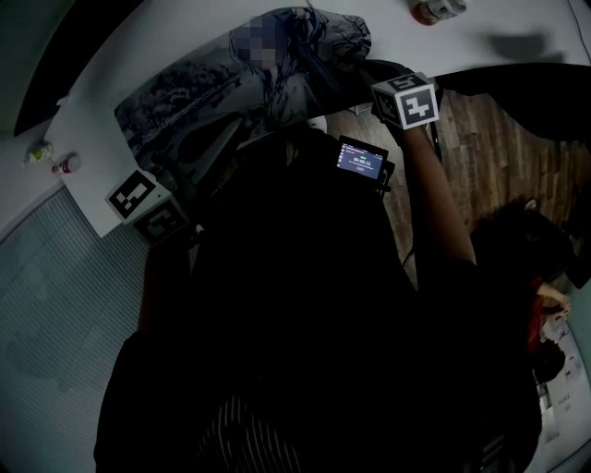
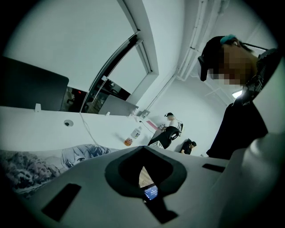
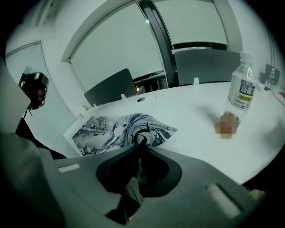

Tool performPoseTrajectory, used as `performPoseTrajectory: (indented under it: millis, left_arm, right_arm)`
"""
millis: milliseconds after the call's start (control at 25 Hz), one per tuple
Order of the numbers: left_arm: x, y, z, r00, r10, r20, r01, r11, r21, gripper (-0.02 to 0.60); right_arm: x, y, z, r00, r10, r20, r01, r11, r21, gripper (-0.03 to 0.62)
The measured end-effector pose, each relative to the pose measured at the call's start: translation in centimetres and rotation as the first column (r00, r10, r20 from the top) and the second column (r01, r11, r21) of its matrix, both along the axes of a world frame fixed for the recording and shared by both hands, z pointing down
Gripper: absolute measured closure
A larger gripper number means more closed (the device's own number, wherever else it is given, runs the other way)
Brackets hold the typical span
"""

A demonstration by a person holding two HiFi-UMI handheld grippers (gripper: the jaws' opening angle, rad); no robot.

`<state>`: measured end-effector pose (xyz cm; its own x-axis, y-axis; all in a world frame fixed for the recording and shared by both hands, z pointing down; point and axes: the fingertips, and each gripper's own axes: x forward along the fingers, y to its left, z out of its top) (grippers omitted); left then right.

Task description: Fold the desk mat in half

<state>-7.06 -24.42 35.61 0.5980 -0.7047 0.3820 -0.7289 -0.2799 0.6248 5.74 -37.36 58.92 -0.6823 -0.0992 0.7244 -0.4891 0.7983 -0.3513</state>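
The desk mat [image 1: 199,88], printed with a grey anime drawing, lies across the near part of the white table [image 1: 480,42]. Its right end [image 1: 323,42] is bunched and raised off the table. My right gripper [image 3: 140,143] is shut on that end, and a strip of the mat [image 3: 133,187] hangs between its jaws; its marker cube [image 1: 406,100] is beside the bunched end. The rest of the mat [image 3: 111,131] lies flat beyond. My left gripper [image 2: 142,147] is shut with nothing seen between its jaws; the mat [image 2: 40,162] shows low at its left. Its marker cube [image 1: 148,208] is at the table's near left corner.
A clear bottle [image 3: 241,91] stands on the table right of the mat, also seen at the far edge as the bottle [image 1: 439,9]. Two small items [image 1: 51,159] lie by the table's left edge. A small lit screen [image 1: 362,155] is on the person's chest. Wood floor [image 1: 499,148] lies to the right.
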Motion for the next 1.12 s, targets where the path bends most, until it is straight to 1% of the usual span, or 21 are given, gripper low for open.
performPoseTrajectory:
  millis: [160, 320, 440, 520, 600, 800, 1000, 1120]
  left_arm:
    - [1.3, 0.2, -0.4, 0.999, 0.05, -0.012, -0.05, 0.999, 0.014, 0.581]
    - [2.8, 0.1, -1.5, 0.993, 0.119, -0.018, -0.117, 0.99, 0.075, 0.581]
    - [2.1, 0.7, -2.0, 0.989, 0.142, -0.032, -0.138, 0.984, 0.114, 0.581]
    - [0.2, 1.8, -2.4, 0.99, 0.138, -0.041, -0.131, 0.982, 0.137, 0.581]
    - [-2.4, 3.3, -2.8, 0.992, 0.119, -0.052, -0.11, 0.982, 0.156, 0.581]
    - [-9.2, 7.1, -3.2, 0.993, 0.037, -0.111, -0.017, 0.985, 0.173, 0.581]
    - [-15.7, 11.9, -2.9, 0.992, -0.01, -0.126, 0.033, 0.982, 0.184, 0.581]
    - [-19.3, 14.2, -2.8, 0.99, -0.039, -0.135, 0.065, 0.979, 0.194, 0.581]
  right_arm:
    - [0.4, 0.9, -1.8, 0.998, 0.044, 0.04, -0.044, 0.999, -0.011, 0.568]
    - [1.1, 2.2, -4.2, 0.992, 0.087, 0.091, -0.086, 0.996, -0.019, 0.568]
    - [0.2, 3.0, -6.0, 0.992, 0.079, 0.096, -0.08, 0.997, 0.008, 0.568]
    - [-1.1, 3.7, -6.9, 0.993, 0.082, 0.085, -0.084, 0.996, 0.02, 0.568]
    - [-2.6, 4.6, -7.8, 0.992, 0.101, 0.077, -0.103, 0.995, 0.016, 0.567]
    - [-5.2, 6.3, -8.7, 0.986, 0.15, 0.068, -0.15, 0.989, -0.005, 0.568]
    - [-8.3, 8.1, -8.7, 0.97, 0.227, 0.09, -0.223, 0.973, -0.059, 0.568]
    - [-10.7, 9.8, -9.0, 0.97, 0.229, 0.081, -0.226, 0.973, -0.049, 0.568]
